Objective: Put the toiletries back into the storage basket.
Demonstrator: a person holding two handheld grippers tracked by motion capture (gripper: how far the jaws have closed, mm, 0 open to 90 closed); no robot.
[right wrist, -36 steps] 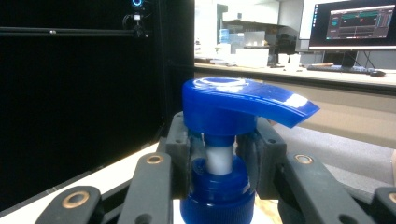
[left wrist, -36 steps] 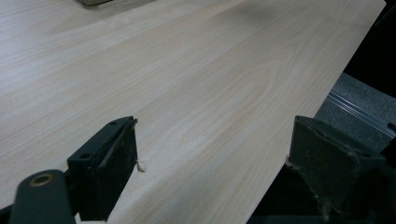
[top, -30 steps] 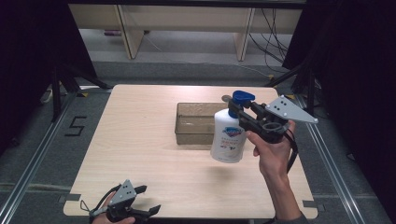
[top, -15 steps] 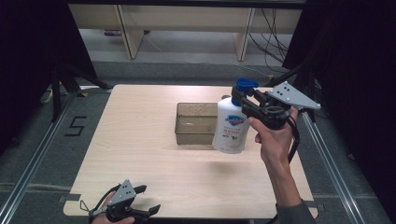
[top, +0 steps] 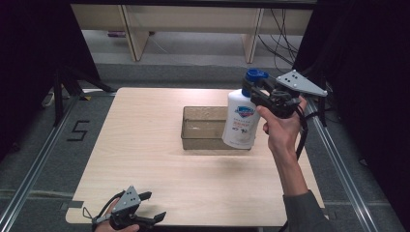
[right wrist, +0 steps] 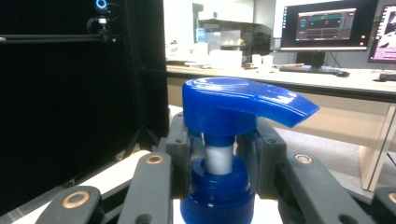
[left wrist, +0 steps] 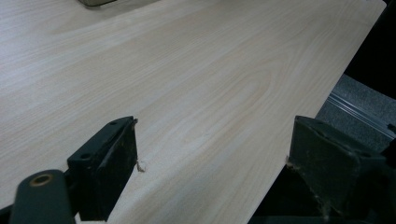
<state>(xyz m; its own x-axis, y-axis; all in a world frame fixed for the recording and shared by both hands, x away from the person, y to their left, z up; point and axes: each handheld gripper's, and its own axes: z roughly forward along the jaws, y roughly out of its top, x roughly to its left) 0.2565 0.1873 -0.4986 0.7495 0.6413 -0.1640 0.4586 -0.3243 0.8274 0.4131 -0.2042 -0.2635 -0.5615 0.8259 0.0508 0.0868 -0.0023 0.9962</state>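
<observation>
A white soap pump bottle with a blue pump head hangs in the air, slightly tilted, its base in front of the right end of a clear brownish tray. My right gripper is shut on the bottle's neck just under the pump head; in the right gripper view the right gripper has a jaw on each side of the white stem. My left gripper rests at the table's near left edge, open. In the left gripper view the left gripper has only bare wood between its jaws.
The light wooden table has a metal rail along its right side. Wooden shelving stands beyond the far edge. Black curtains close in both sides.
My right hand has carried the bottle up and farther from the person, from the table's right middle to the tray's right end. The left gripper has stayed put.
</observation>
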